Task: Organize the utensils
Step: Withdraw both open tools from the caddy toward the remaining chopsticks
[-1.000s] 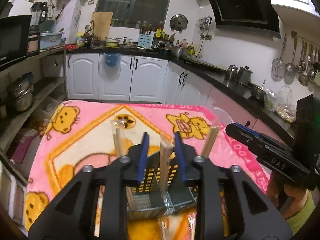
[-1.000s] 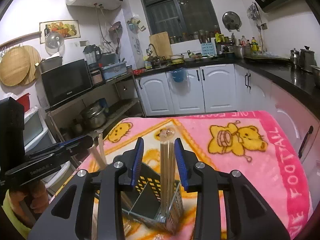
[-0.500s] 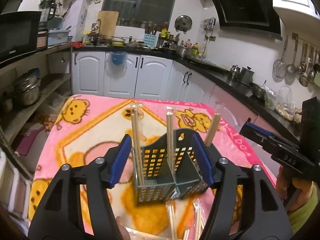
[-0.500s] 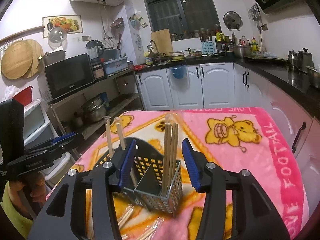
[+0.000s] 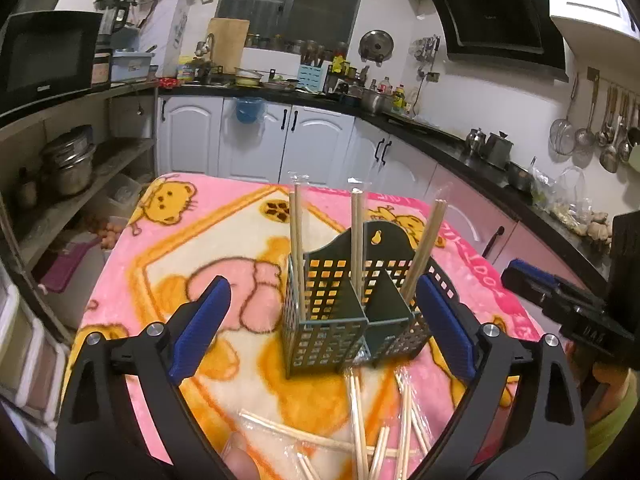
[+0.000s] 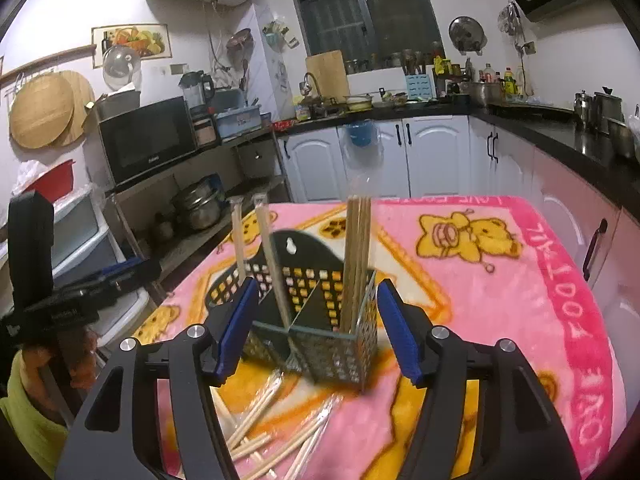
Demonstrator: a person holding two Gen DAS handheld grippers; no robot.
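Note:
A dark green perforated utensil holder (image 5: 352, 312) with compartments stands on the pink blanket (image 5: 192, 248). Wrapped wooden chopstick pairs (image 5: 356, 248) stand upright in it. More wrapped chopsticks (image 5: 372, 424) lie loose on the blanket in front of it. My left gripper (image 5: 320, 332) is open and empty, pulled back with the holder between its wide jaws. In the right wrist view the holder (image 6: 320, 320) holds a chopstick bundle (image 6: 356, 264). My right gripper (image 6: 316, 328) is open and empty, close before the holder. Loose chopsticks (image 6: 264, 436) lie below it.
The blanket covers a table in a kitchen. The right gripper's body (image 5: 576, 316) shows at the right edge of the left view; the left gripper's body (image 6: 60, 300) shows at the left of the right view. Shelves with pots (image 6: 196, 208) stand left, counters right.
Both grippers opened, let go of the chopsticks now standing in the holder, and drew back and up. The left jaws spread very wide.

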